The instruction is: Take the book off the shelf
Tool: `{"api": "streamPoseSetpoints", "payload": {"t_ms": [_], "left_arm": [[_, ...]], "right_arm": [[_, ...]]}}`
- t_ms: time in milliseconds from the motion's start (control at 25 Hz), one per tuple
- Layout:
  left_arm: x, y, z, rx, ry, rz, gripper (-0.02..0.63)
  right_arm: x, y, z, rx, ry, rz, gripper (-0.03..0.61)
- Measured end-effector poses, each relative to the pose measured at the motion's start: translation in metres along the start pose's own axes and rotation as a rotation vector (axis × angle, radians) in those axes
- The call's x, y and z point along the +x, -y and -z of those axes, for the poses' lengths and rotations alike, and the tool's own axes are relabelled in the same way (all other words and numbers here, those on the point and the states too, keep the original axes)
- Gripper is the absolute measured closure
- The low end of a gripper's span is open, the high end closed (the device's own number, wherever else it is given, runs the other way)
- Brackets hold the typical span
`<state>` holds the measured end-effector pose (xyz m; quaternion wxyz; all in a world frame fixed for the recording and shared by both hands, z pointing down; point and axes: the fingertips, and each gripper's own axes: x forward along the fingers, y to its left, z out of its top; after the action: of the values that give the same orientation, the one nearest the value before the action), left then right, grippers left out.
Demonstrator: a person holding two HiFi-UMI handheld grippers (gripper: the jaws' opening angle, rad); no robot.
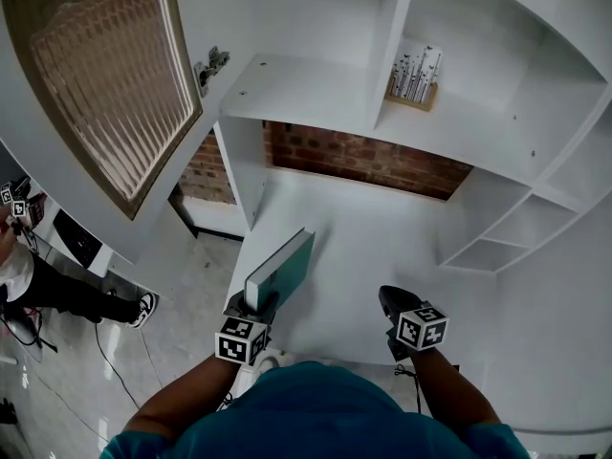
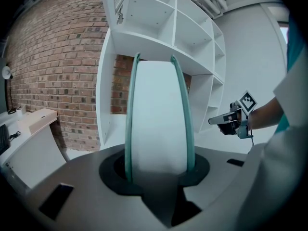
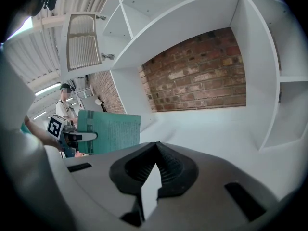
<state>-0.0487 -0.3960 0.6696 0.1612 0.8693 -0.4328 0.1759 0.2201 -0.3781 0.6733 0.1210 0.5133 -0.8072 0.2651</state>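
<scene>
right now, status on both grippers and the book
Left gripper shut on the teal book, held over the white counter. Right gripper shut, empty. Open cabinet door up left, apart from the book.

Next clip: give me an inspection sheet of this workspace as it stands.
Surface: white desk top, bare.
Job's things: teal book, off the shelf, tilted above the desk top.
Clutter: row of books in an upper compartment.
Grippers: left gripper shut on teal book; right gripper shut, empty.
Cables: thin cable on the floor, left.
Surroundings: brick wall, open cabinet door, person at left.
</scene>
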Motion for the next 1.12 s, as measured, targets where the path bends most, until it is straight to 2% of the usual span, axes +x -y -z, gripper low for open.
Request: {"api": "streamPoseSetpoints", "payload": {"t_ms": [440, 1120], "left_arm": [[-0.0037, 0.0011, -0.0044, -0.009, 0.021, 0.002, 0.453], [-0.0052, 0.0009, -0.0081, -0.013, 0.038, 0.002, 0.453]], "right_arm": [[-0.0010, -0.0044, -0.0045, 0.007, 0.008, -0.011, 0.558], [-0.0019, -0.0062, -0.0066, -0.035, -0.003, 0.001, 0.558]]}}
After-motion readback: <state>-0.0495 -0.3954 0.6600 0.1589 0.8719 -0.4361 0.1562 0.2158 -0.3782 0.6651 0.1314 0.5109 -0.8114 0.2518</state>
